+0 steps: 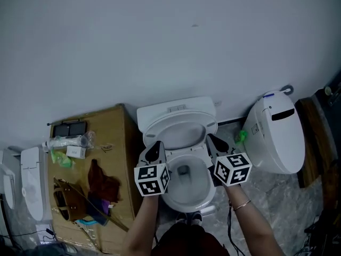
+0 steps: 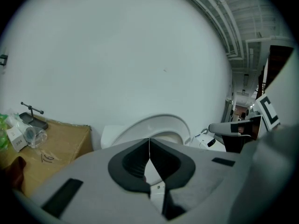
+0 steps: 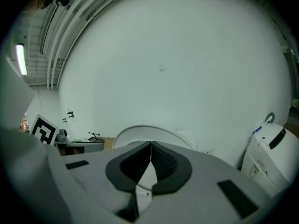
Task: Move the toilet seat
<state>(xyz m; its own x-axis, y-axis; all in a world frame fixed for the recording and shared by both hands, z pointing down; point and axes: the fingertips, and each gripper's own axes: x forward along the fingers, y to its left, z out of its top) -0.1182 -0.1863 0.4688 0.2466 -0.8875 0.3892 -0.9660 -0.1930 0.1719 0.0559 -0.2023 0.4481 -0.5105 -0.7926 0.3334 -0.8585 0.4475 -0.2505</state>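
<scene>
Over the toilet bowl (image 1: pixel 187 200), seat (image 1: pixel 178 119) tilted partway up toward the tank (image 1: pixel 160 111). Left gripper (image 1: pixel 155 146) and right gripper (image 1: pixel 213 141) flank it, jaws pressed together, nothing between.

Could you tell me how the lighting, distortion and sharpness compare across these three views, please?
Head view: dim, even light; the toilet is sharp, the base of the wall bows. Left gripper view: strong fisheye in a dark round frame; the ceiling pipes curve, the jaws look soft. Right gripper view: same fisheye; a lamp glares at far left.
</scene>
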